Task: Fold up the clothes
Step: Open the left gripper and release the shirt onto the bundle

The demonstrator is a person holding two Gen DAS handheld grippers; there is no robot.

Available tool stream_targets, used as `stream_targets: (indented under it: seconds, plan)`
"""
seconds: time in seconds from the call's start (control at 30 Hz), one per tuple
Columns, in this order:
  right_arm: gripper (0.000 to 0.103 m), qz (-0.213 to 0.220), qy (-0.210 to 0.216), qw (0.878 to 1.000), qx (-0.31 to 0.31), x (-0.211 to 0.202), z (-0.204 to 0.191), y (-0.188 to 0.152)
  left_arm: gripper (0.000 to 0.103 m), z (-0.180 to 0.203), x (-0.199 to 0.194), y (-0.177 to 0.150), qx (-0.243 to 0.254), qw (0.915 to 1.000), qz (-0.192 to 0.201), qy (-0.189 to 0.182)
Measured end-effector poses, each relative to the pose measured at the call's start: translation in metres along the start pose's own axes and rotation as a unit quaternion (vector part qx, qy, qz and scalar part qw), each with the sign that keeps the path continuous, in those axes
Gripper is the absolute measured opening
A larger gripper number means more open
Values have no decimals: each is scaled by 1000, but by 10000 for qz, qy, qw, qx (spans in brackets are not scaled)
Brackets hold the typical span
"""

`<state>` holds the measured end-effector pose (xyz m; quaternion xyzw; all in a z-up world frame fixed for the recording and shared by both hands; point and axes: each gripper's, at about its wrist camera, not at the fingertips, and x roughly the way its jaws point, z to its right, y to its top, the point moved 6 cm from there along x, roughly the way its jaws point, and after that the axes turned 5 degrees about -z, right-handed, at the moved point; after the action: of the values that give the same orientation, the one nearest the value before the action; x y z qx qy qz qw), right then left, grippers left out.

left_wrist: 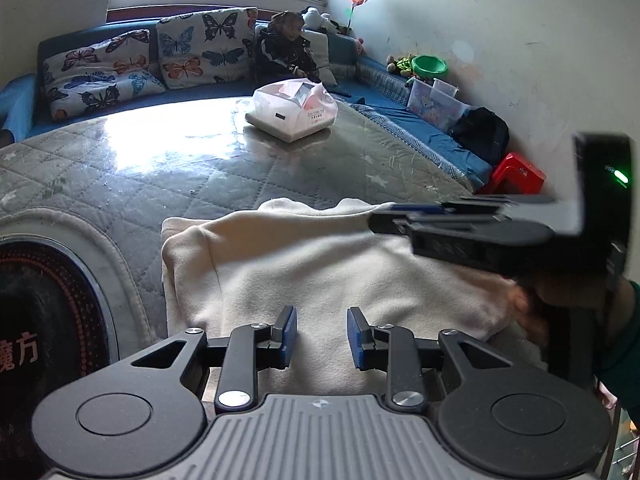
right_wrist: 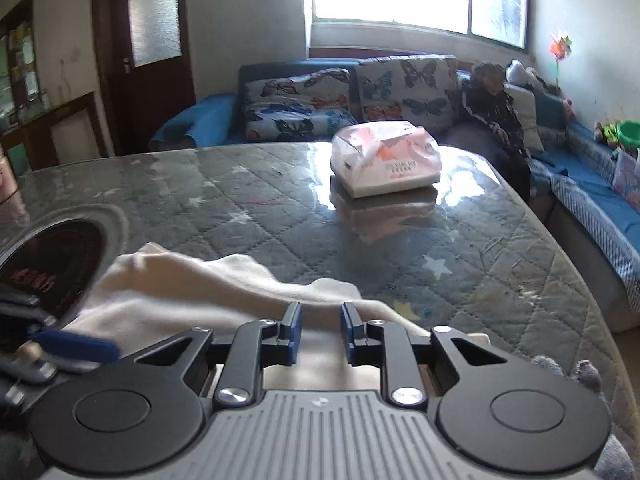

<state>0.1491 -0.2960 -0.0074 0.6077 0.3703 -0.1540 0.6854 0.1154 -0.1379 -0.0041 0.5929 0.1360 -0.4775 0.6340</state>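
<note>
A cream garment [left_wrist: 320, 264] lies partly folded on the quilted grey table cover [left_wrist: 200, 184], near the front edge. My left gripper [left_wrist: 322, 336] hovers over its near part, open, its blue pads apart with only cloth below them. My right gripper [left_wrist: 380, 218] reaches in from the right over the garment's far edge, seen side-on. In the right wrist view, the right gripper [right_wrist: 320, 330] stands open above the garment [right_wrist: 192, 280], with nothing pinched. One blurred blue pad [right_wrist: 76, 346] of the left gripper shows at the lower left.
A black oval cooktop [left_wrist: 40, 320] is set into the table at left. A bagged tissue pack [left_wrist: 292, 110] sits mid-table. Behind it is a blue sofa with butterfly cushions [left_wrist: 192, 48], where a person [left_wrist: 284, 52] sits. A red stool [left_wrist: 518, 174] stands at right.
</note>
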Motion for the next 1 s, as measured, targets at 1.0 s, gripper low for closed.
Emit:
stream_targets:
  seconds: [1.0]
  plan:
    - [37, 299, -273, 9978, 532, -82, 12, -81, 41, 7, -21, -25, 74, 9992, 183, 334]
